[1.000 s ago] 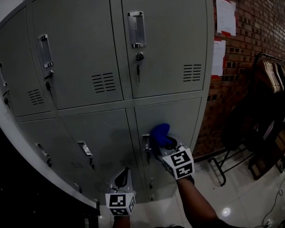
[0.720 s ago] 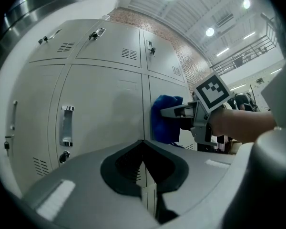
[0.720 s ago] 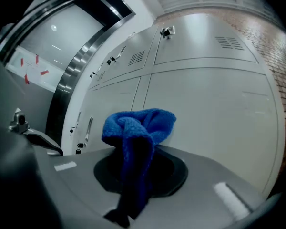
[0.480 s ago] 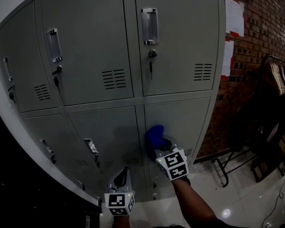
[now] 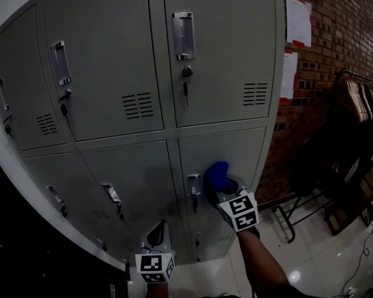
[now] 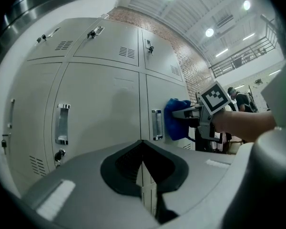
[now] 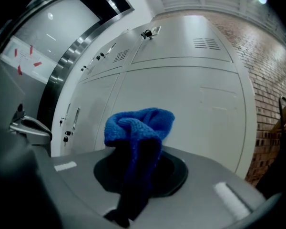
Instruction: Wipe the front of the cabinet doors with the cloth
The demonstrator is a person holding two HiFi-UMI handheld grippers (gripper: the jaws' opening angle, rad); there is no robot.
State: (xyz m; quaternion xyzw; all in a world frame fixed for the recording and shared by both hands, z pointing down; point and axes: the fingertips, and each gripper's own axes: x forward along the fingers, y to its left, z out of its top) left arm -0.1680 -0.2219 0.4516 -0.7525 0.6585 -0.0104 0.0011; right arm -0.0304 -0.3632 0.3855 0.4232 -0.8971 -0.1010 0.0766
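A blue cloth (image 5: 215,174) is pressed against the grey lower-right cabinet door (image 5: 239,148), just right of its metal handle (image 5: 193,186). My right gripper (image 5: 224,188) is shut on the cloth (image 7: 138,125), which bunches up out of the jaws and hides their tips. From the left gripper view, the cloth (image 6: 176,119) touches the door beside the handle (image 6: 156,124). Lower down, my left gripper (image 5: 160,231) is shut with nothing in it, in front of the seam between the two lower doors. Its jaws meet in a thin line (image 6: 143,168).
Upper doors carry handles (image 5: 183,35) and keys hanging in locks (image 5: 186,85). A brick wall (image 5: 323,73) with white papers (image 5: 296,20) stands right of the cabinet. A clothes rack with hangers (image 5: 357,104) stands on the glossy floor (image 5: 311,259) at right.
The right gripper swept the cloth left over the door handle, then back right so the handle shows again. The left gripper stayed low and still.
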